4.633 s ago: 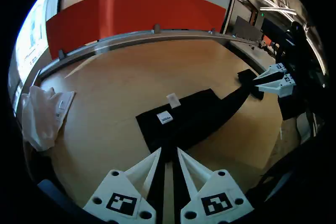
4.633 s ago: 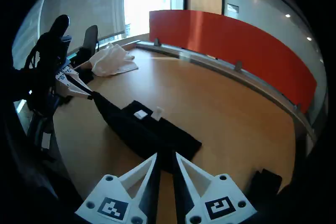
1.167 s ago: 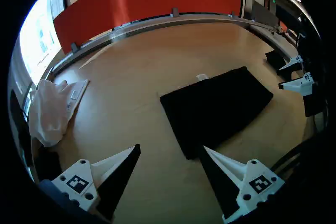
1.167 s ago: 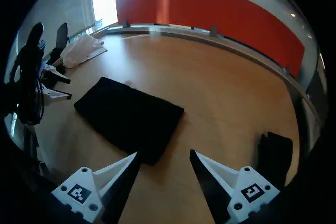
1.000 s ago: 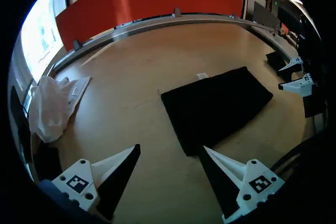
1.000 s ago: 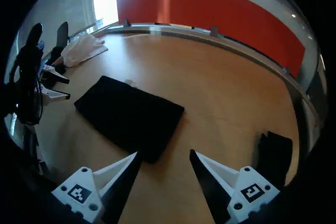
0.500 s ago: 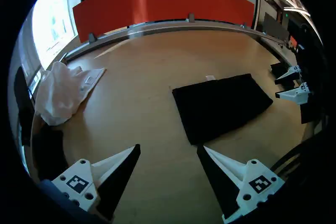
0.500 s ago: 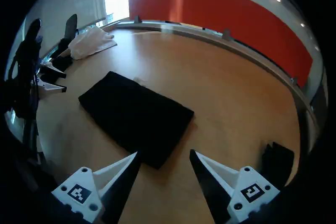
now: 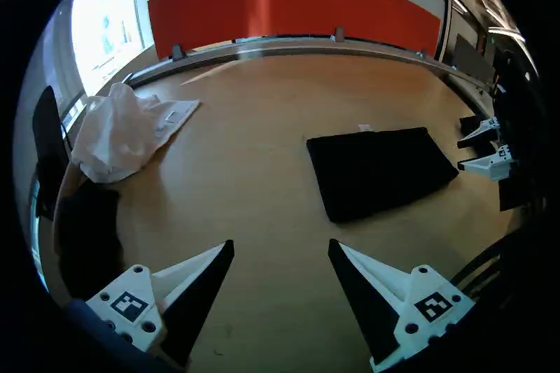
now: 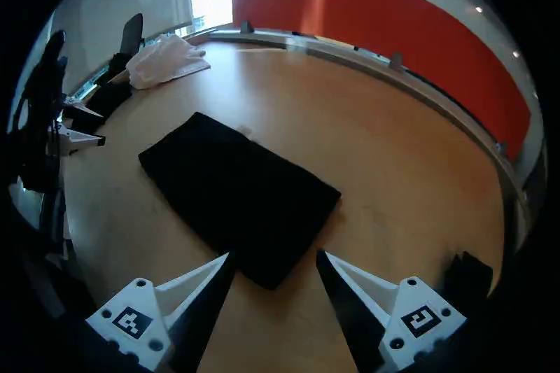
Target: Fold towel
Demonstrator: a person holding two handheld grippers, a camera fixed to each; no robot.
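A black towel [image 9: 381, 171] lies folded flat as a rectangle on the wooden table [image 9: 252, 128]; in the right gripper view the towel [image 10: 238, 194] stretches from centre left to just ahead of the fingers. My left gripper [image 9: 280, 250] hangs open over bare wood, left of the towel's near corner. My right gripper [image 10: 273, 261] is open, its fingertips straddling the towel's near corner from above. The right gripper [image 9: 483, 152] also appears at the far right edge of the left gripper view, and the left gripper [image 10: 80, 124] at the far left of the right gripper view.
A crumpled white cloth [image 9: 115, 131] on a white sheet lies at the table's left end, with a black chair [image 9: 80, 233] beside it. A red partition [image 9: 294, 9] runs along the table's far edge. A small black object [image 10: 469, 271] sits at the right.
Both grippers, shut on the towel 4.6 s ago, have let go and opened. The towel now lies folded flat. Over the last second the left gripper has swung left, away from the towel.
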